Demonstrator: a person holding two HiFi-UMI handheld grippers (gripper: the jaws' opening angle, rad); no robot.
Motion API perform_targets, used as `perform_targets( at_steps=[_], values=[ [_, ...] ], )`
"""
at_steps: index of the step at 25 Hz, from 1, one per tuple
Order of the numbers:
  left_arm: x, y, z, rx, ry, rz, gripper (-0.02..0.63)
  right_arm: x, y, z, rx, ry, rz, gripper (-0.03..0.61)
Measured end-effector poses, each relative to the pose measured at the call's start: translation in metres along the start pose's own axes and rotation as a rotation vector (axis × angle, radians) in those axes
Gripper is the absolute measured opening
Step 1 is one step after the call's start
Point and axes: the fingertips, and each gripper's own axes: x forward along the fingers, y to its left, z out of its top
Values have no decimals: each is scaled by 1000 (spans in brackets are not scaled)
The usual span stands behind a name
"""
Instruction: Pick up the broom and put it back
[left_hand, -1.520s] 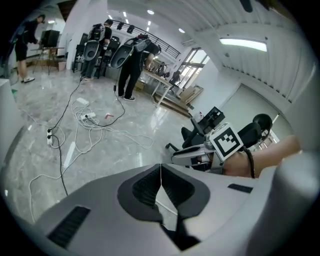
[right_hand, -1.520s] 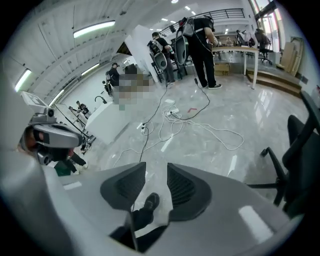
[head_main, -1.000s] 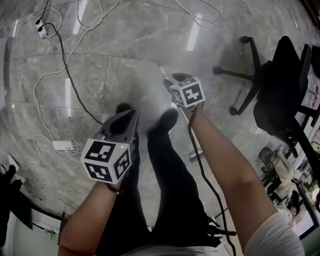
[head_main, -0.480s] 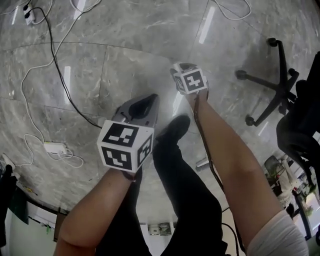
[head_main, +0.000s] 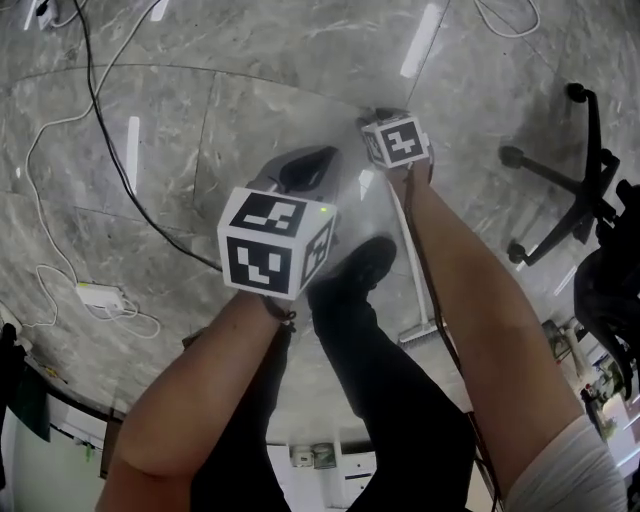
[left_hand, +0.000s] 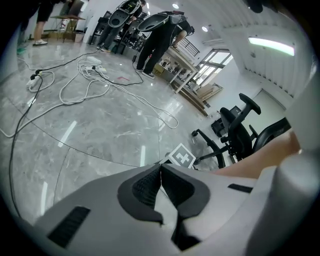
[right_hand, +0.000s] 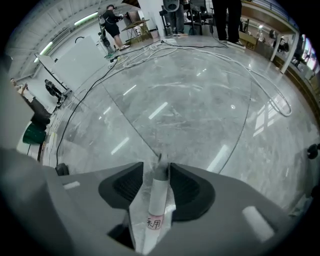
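The left tool (head_main: 312, 165) hung nearest, jaws pressed together on nothing. Just beyond it, the right tool (right_hand: 156, 175) was clamped on the broom (right_hand: 158, 197), whose white handle ran down beside the person's shoe (head_main: 362, 266) to the grey marble floor (head_main: 200, 120). Farther off stood an office chair (left_hand: 235, 131).

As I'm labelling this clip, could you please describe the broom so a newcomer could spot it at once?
Above the glossy grey marble floor, find the person's right tool. Shut between its jaws is the broom's slim white tubular handle, the only straight rigid pole among looping cables, with a small label.
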Motion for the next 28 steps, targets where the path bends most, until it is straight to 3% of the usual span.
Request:
perform_targets(
  at_steps=[5,8,14,21,28],
  values=[
    [-5,12,-13,-4,19,3,8,8,-7,-4,-38,18,-21,97],
    [-8,13,-13,-3,18,5,8,6,-6,-5,-65,20,-19,94],
    [-22,-3,6,36,3,7,8,-38,4,4,-6,-45,-5,86],
    [-77,-74,59,88,-25,-28,8,-175,41,23,26,-196,28,83],
    [-176,-199,129,165,-36,-105,8,-390,118,4,-12,-356,68,80]
  ],
)
